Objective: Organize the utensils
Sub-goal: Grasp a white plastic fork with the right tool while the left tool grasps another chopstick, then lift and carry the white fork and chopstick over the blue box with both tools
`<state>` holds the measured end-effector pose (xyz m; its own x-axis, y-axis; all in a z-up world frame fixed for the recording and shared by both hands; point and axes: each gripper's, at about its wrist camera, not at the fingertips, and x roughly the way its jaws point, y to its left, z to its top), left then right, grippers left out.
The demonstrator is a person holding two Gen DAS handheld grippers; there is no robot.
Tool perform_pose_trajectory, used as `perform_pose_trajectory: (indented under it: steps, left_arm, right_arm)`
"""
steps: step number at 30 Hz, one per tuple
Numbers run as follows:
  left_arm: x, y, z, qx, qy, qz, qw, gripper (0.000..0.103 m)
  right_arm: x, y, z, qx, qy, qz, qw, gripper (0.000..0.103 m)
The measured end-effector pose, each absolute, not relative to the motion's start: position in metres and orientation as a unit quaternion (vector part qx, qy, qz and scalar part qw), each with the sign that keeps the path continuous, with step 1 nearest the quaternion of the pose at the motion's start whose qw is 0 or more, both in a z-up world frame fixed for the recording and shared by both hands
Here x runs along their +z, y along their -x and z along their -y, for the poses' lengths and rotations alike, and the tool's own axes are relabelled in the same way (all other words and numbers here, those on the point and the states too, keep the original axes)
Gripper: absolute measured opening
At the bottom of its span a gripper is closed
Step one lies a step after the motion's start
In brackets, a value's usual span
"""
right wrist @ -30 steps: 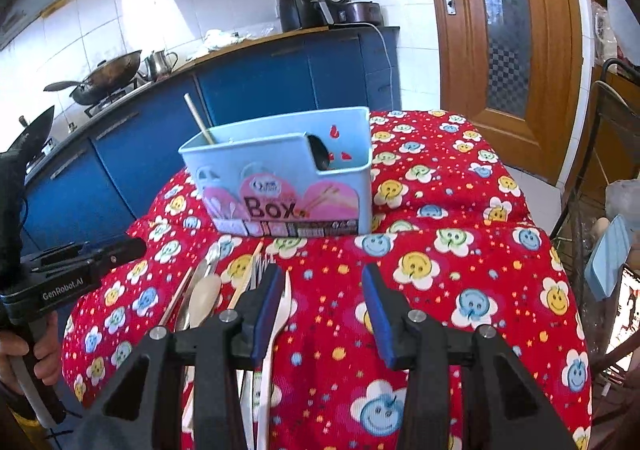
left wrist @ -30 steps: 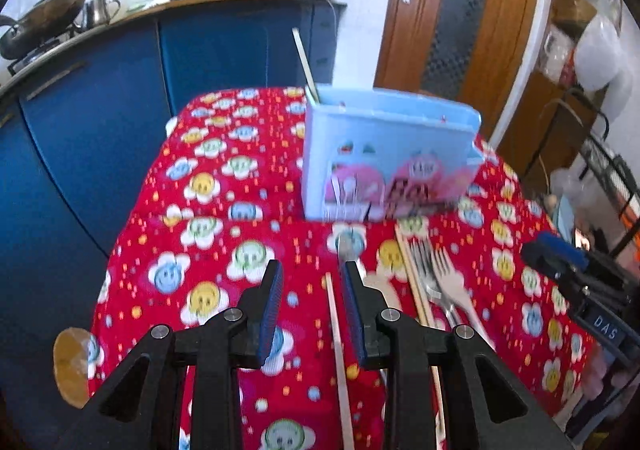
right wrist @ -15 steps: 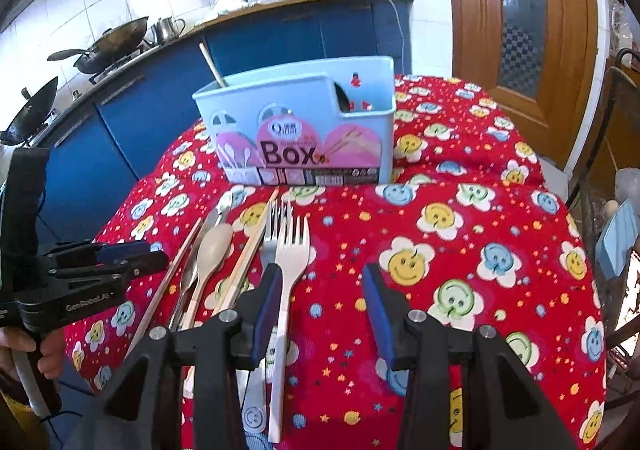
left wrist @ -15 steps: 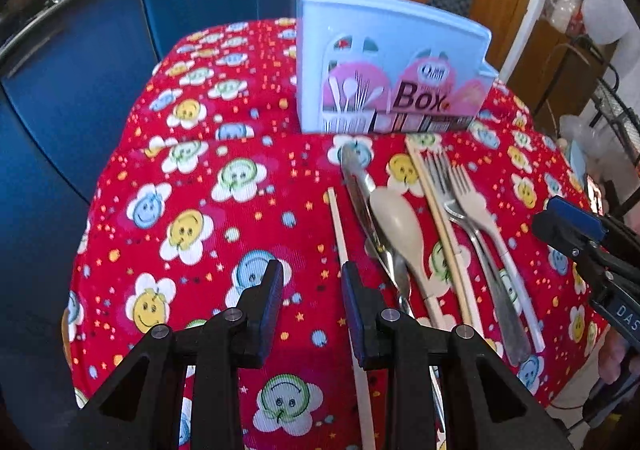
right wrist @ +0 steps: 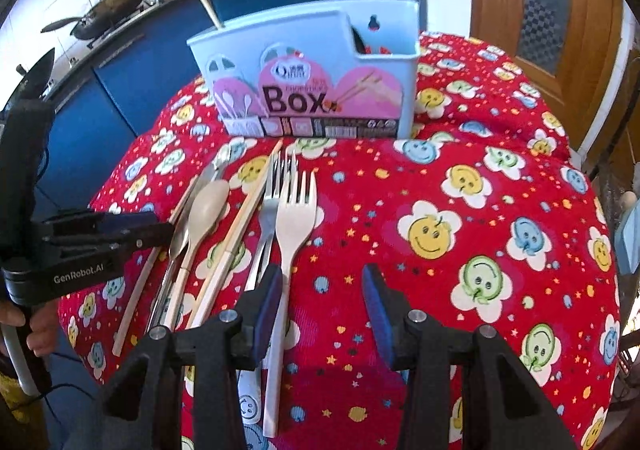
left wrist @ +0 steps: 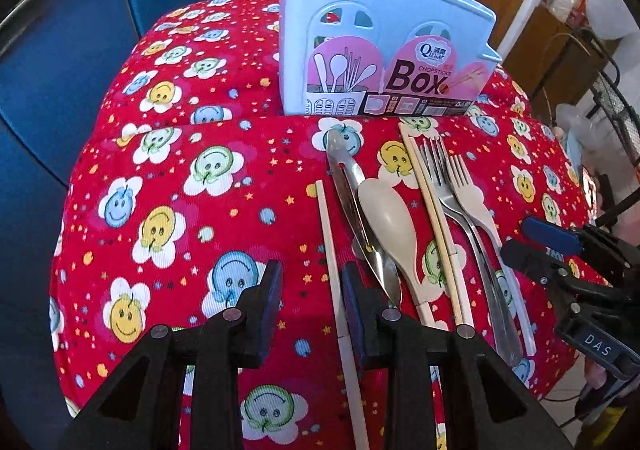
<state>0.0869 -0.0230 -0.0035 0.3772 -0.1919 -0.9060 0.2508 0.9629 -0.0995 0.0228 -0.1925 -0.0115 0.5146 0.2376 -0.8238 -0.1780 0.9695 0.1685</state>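
A light blue chopsticks box (left wrist: 384, 61) stands on the red flowered tablecloth (left wrist: 168, 189); it also shows in the right wrist view (right wrist: 312, 73), with one chopstick (right wrist: 210, 7) in it. In front of it lie a single chopstick (left wrist: 334, 270), a steel knife (left wrist: 352, 201), a beige spoon (left wrist: 388, 217), a chopstick pair (left wrist: 436, 226), a steel fork (left wrist: 448, 193) and a beige fork (right wrist: 294, 217). My left gripper (left wrist: 310, 298) is open and empty, the single chopstick between its fingers. My right gripper (right wrist: 318, 310) is open and empty, its left finger beside the beige fork's handle.
Blue kitchen cabinets (left wrist: 60, 49) stand behind and left of the table, with a wok (right wrist: 108, 9) and kettle on the counter. A wooden door (right wrist: 552, 1) is at the back right. The table's edges fall away close on all sides.
Both grippers have moved down and closer to the table and tilted toward the utensils. The left gripper now straddles the single chopstick. Both stay open.
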Motion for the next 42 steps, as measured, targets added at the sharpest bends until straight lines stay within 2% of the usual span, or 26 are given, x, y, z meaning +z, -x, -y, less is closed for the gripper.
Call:
perform_pose_trajectory:
  steps: [13, 18, 21, 24, 26, 29, 42]
  left_arm:
    - [-0.006, -0.102, 0.033, -0.133, -0.049, -0.581, 0.802, 0.031]
    - [-0.007, -0.105, 0.038, -0.129, -0.068, -0.588, 0.795, 0.031]
    - [-0.006, -0.104, 0.037, -0.131, -0.076, -0.586, 0.796, 0.03]
    - [-0.005, -0.104, 0.039, -0.127, -0.072, -0.582, 0.8, 0.022]
    - [-0.005, -0.103, 0.043, -0.129, -0.068, -0.578, 0.803, 0.008]
    - [-0.006, -0.1, 0.041, -0.135, -0.049, -0.569, 0.809, 0.004]
    - [0.019, -0.076, 0.015, -0.156, 0.021, -0.479, 0.864, 0.004]
  right_arm:
    - [-0.014, -0.056, 0.17, 0.133, 0.04, -0.561, 0.816, 0.044]
    - [-0.014, -0.068, 0.163, 0.127, 0.069, -0.581, 0.801, 0.033]
    - [-0.013, -0.071, 0.161, 0.124, 0.077, -0.58, 0.802, 0.021]
    - [-0.013, -0.069, 0.16, 0.127, 0.082, -0.571, 0.807, 0.014]
    - [-0.014, -0.069, 0.159, 0.129, 0.076, -0.565, 0.812, 0.01]
    - [-0.014, -0.064, 0.166, 0.132, 0.06, -0.556, 0.819, 0.009]
    - [-0.001, -0.037, 0.196, 0.153, -0.054, -0.487, 0.858, 0.009]
